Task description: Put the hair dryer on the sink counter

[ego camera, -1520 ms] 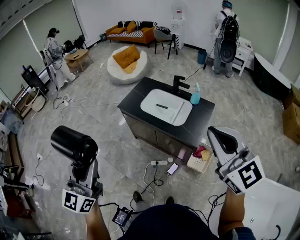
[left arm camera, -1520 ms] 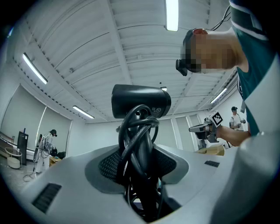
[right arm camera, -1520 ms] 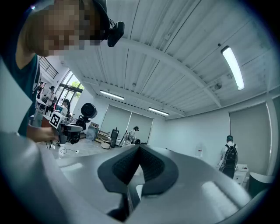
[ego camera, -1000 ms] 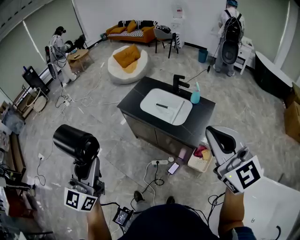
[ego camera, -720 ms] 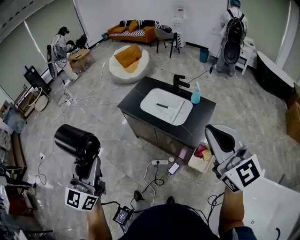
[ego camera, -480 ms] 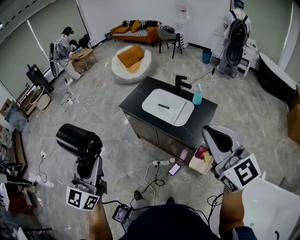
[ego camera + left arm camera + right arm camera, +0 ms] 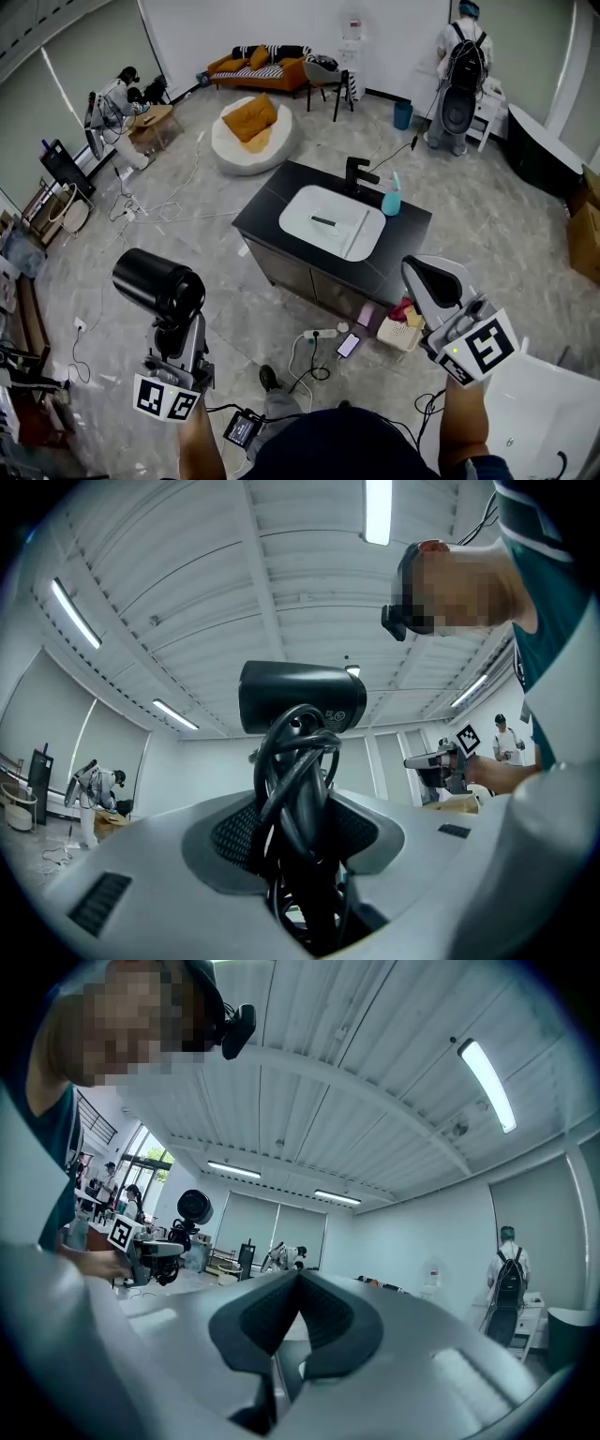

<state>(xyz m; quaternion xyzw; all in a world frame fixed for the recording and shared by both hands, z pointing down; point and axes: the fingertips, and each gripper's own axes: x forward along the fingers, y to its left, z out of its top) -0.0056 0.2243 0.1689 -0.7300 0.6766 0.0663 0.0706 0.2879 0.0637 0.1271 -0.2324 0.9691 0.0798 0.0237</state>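
My left gripper (image 7: 174,330) is shut on the handle of a black hair dryer (image 7: 157,285), which stands upright at the lower left of the head view. In the left gripper view the hair dryer (image 7: 302,697) rises between the jaws of the left gripper (image 7: 302,841), its black cord (image 7: 298,789) coiled round the handle. The right gripper (image 7: 429,272) is shut and holds nothing; in its own view the right gripper (image 7: 298,1283) shows its tips meeting. The black sink counter (image 7: 398,239) with a white basin (image 7: 330,219) stands some way ahead of both grippers.
A black faucet (image 7: 356,172) and a blue bottle (image 7: 391,196) stand on the counter. On the floor by it are a basket of cloths (image 7: 401,324), a power strip (image 7: 321,333) and cables. A white tub (image 7: 534,412) is at the lower right. People stand at the back.
The head view has drifted a little, so the counter sits slightly differently in frame. Both grippers keep their pose, and the hair dryer stays in the left one.
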